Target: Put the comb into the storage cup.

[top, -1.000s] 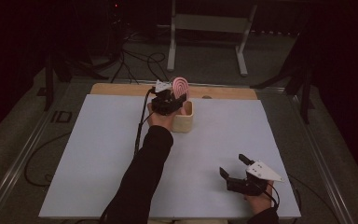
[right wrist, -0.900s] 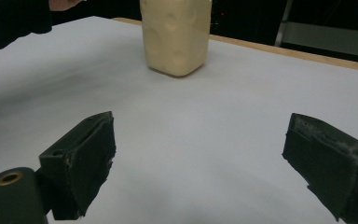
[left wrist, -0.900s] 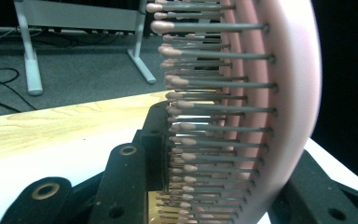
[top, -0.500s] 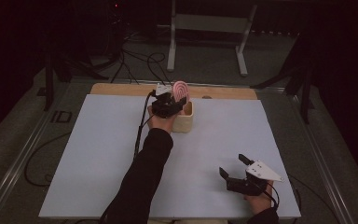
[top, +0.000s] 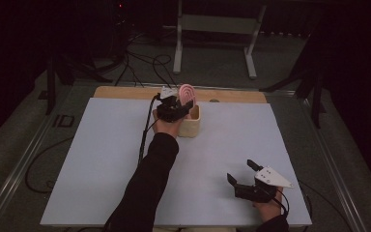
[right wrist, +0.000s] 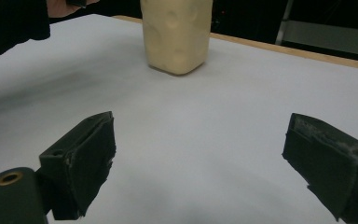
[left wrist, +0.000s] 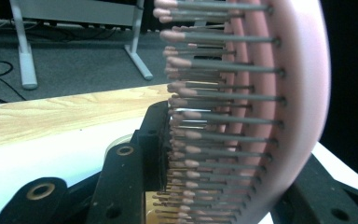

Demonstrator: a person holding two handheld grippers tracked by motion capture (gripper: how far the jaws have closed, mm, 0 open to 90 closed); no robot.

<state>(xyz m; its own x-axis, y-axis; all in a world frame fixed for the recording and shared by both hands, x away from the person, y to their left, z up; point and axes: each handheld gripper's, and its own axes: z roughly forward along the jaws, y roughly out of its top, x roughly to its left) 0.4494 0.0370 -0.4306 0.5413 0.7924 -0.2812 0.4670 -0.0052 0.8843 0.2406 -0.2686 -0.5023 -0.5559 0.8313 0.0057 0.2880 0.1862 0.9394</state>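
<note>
A pink hairbrush [top: 187,92] with metal bristles stands upright over a cream box [top: 192,126] at the far middle of the table. My left gripper [top: 182,102] is shut on it. In the left gripper view the left jaw presses into the bristles and the right jaw backs the brush's [left wrist: 261,93] pink head, with my left gripper [left wrist: 233,177] low in the frame. My right gripper [top: 241,171] rests near the front right edge, open with nothing between its fingers. In the right gripper view my right gripper [right wrist: 205,163] faces the cream box [right wrist: 177,32] across bare white table.
A white sheet [top: 101,159] covers the table, with a wooden strip [top: 125,92] along its far edge. A metal stand [top: 178,48] and cables lie on the floor behind. A dark sleeve [top: 147,183] crosses the table's middle.
</note>
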